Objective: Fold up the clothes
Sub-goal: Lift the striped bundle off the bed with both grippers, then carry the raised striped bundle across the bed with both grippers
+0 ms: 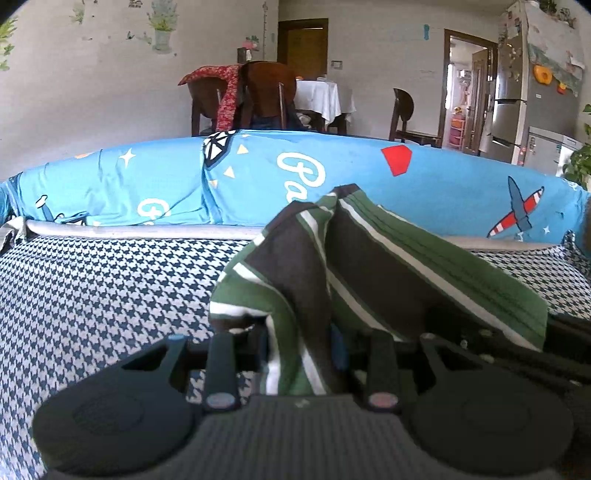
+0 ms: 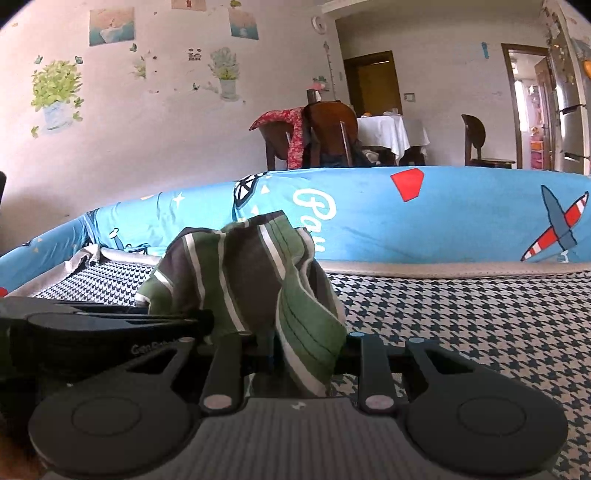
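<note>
On houndstooth cover (image 1: 92,295) | both claws pinch bunched striped cloth (image 1: 295,266)

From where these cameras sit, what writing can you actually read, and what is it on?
"Pa": white script on the blue cartoon sheet; the striped garment hides the rest.
"Pau": same script, right wrist view.
"GenRob": partly cut off, on the left gripper body.
Wall pictures: nothing readable.

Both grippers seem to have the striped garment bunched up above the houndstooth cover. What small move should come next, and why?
Probably draw the left gripper and right gripper apart to stretch the striped garment flat. Both look shut on its cloth, which hangs crumpled between them, lifted off the houndstooth cover; nothing lies smooth enough to fold yet.
</note>
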The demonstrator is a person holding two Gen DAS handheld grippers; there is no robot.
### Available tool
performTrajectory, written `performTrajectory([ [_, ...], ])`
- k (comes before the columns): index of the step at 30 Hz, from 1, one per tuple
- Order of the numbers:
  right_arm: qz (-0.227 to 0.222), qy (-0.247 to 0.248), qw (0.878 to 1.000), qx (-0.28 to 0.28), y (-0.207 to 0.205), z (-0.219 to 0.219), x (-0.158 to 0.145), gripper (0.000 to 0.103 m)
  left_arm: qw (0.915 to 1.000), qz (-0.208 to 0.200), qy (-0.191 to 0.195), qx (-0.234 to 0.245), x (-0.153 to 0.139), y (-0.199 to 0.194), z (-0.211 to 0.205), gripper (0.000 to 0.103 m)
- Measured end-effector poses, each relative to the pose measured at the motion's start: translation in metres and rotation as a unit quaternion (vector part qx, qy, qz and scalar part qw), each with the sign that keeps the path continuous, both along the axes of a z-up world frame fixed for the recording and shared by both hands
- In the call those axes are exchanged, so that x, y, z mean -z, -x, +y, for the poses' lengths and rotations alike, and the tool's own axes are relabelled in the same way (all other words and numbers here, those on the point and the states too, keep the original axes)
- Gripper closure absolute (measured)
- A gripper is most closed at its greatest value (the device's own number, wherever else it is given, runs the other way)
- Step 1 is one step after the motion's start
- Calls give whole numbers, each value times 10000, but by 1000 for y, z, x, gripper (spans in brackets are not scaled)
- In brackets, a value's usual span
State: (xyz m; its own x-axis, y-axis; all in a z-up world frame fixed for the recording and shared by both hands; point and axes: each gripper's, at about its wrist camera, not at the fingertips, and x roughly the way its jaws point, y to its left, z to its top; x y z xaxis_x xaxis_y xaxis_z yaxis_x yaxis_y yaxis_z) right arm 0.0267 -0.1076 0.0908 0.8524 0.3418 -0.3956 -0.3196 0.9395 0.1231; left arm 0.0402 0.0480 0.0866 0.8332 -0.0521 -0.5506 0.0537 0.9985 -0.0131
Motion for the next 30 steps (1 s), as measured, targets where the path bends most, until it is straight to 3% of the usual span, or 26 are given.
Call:
performTrajectory([
  [30,-29,199,9981,-580,-41,37,10,77,9973,81,-14,-729,10,-31,22,72],
])
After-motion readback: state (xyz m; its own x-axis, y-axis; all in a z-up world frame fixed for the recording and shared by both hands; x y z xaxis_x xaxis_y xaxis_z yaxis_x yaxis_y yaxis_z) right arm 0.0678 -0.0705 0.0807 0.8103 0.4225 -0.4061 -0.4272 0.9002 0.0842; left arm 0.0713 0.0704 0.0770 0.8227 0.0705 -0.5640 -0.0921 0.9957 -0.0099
